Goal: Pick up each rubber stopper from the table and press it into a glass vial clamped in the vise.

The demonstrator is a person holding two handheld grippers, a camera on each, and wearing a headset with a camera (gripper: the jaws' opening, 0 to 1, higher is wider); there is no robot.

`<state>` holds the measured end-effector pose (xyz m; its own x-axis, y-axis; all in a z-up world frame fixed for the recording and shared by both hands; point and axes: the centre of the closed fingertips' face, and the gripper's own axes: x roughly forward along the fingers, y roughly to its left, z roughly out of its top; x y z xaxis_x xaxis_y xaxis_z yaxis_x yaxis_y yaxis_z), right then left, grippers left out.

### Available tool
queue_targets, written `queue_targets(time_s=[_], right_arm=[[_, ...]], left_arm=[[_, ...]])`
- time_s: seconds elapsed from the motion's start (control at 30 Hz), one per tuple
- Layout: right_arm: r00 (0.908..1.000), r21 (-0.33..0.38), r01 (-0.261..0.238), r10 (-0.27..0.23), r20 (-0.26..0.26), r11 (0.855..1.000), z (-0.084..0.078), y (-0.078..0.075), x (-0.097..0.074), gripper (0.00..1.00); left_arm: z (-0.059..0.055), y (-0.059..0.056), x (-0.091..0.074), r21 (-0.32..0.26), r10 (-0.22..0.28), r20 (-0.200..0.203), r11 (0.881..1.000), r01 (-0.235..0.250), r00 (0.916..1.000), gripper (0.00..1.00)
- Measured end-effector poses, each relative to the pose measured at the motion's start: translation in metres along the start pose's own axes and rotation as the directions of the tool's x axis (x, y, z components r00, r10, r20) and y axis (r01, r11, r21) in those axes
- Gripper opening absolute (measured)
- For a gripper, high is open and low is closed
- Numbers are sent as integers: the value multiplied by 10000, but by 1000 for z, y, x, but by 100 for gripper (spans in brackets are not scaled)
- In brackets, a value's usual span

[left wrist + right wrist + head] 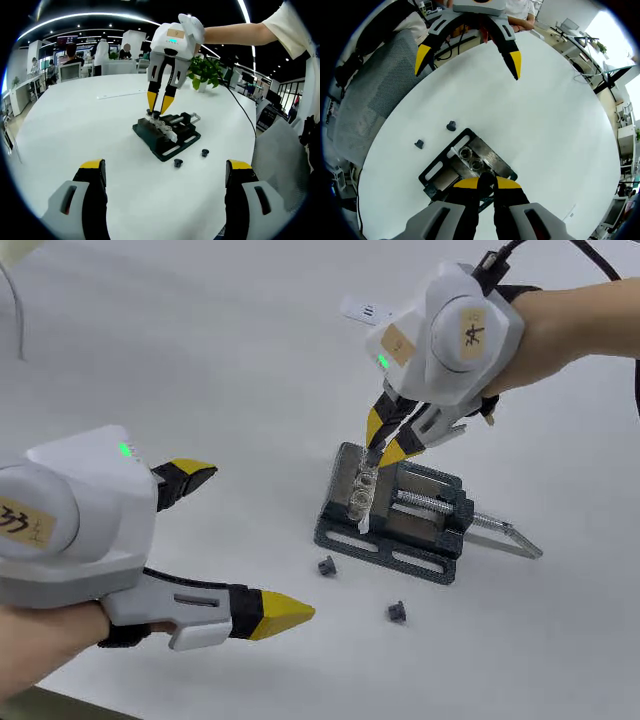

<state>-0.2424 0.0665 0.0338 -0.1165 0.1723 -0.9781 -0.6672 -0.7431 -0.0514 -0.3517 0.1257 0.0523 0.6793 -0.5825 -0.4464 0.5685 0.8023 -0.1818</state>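
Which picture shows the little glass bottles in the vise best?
The head view: the vials stand in a row in the vise, close and sharp. The right gripper view looks down into their mouths, partly behind its jaws. The left gripper view shows them tiny.

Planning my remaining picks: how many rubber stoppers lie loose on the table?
2: one stopper beside the vise's base, another apart, to its right. A third looks pinched in the right tongs.

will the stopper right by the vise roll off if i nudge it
Probably not far: the stopper looks short and squat. Likely very light, being tiny beside the vise, so a jaw could flick it.
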Motion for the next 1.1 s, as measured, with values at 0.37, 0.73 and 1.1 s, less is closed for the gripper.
queue_targets(time_s=[0.37, 0.73, 1.1], right_arm=[[10000, 201, 0, -1, 72, 9998, 0, 2, 1, 4], [9997, -112, -184, 183, -159, 9998, -2, 1, 5, 4], [9982, 1161, -385, 436, -421, 9925, -3, 0, 7, 3]], left_arm=[[-2, -1, 1, -30, 1, 15, 10000, -1, 10000, 99], [-4, -4, 4, -104, 4, -5, 9999, -4, 10000, 99], [-4, -9, 9, -93, -149, -23, 9998, 149, 9999, 99]])
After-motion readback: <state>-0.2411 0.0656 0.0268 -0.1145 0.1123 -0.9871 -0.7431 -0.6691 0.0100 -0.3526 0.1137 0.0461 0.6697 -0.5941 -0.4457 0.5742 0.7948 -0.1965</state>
